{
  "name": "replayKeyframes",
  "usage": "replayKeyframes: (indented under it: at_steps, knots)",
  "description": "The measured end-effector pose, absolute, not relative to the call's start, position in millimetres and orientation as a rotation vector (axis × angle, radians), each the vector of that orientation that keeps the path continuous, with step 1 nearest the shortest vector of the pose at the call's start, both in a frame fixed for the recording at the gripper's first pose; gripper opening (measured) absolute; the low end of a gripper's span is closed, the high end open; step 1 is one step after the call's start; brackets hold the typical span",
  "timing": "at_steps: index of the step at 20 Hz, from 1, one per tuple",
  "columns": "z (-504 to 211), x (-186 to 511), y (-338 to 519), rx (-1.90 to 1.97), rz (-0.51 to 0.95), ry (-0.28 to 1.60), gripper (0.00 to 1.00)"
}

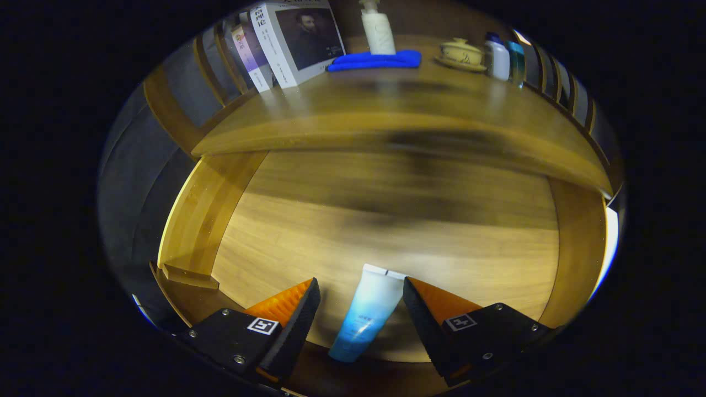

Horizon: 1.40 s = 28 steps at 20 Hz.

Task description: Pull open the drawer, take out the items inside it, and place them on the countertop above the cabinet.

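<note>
Looking down into an open wooden drawer [231, 220], pale wood-grain floor, raised side walls left and right. Hand-held gripper [361, 300] over the near end of the drawer, fingers spread wide. Between them, a blue-and-white squeeze tube [367, 311] lying on the drawer floor, flat crimped end pointing away, blue end nearest. Right finger [424, 314] just beside the tube's edge, possibly touching; left finger [295, 322] clearly apart from it. Not gripped.

Beyond the drawer, the wooden table [386, 105] forming the cabinet top. At its far left, upright books [292, 41], the front one white with a dark portrait cover. At the far centre, a folded blue cloth [378, 59] with a cream pump bottle [378, 30] standing on or just behind it. Right of that, a cream lidded cup [460, 53] on a saucer, then a white bottle [499, 58] and a teal bottle [517, 63] side by side. Slatted wooden rails along both sides of the table.
</note>
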State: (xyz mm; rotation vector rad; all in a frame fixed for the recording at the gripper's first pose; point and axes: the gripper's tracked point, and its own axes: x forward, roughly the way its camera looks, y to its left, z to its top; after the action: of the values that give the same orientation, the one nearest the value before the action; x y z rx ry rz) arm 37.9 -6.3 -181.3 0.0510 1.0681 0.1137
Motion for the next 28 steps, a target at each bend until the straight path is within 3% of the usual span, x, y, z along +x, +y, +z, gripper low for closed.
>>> replayKeyframes:
  at_steps: [11,14,16,20,28]
  knots:
    - [-203,27,-17,-0.136,0.092,1.192,0.85]
    - [-201,32,-17,-0.157,0.115,1.163,0.77]
    - [-202,32,-19,-0.150,0.122,1.154,0.65]
    - [-191,40,-9,-0.111,0.183,1.073,0.50]
    - [-138,59,-4,-0.005,0.219,0.761,0.49]
